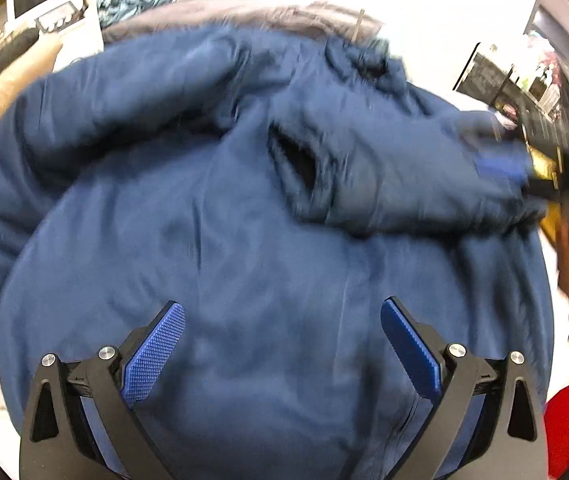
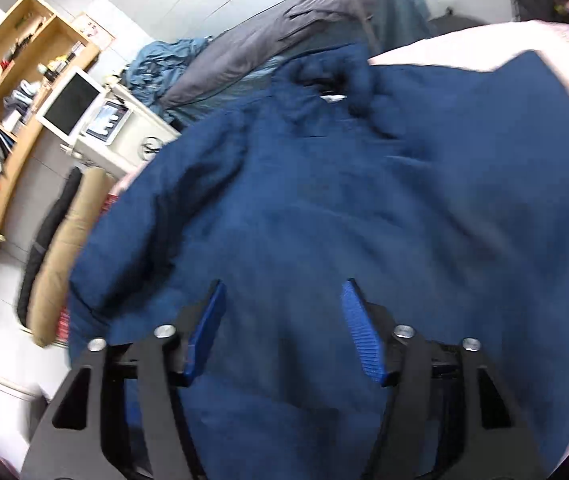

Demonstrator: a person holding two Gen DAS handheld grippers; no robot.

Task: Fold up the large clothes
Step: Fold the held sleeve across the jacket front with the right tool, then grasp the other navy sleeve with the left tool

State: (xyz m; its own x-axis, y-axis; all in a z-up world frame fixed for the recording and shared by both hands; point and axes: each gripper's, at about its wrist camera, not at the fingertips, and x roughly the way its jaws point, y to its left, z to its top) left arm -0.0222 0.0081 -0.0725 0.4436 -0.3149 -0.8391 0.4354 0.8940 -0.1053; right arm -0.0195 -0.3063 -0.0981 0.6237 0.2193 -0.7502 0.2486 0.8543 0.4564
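Navy jacket spread flat; left hand-held gripper and right hand-held gripper both released above it.

Plain navy blue jacket, grey blanket, black tongs with blue ridged pads

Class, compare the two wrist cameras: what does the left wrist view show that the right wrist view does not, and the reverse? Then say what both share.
Only the left wrist view shows the other gripper at the jacket's sleeve, blurred, and that sleeve folded across the body. Only the right wrist view shows the wooden shelf and the rolled tan bundle. Both show the navy jacket, the grey cloth behind it, the white monitor, and open jaws holding nothing.
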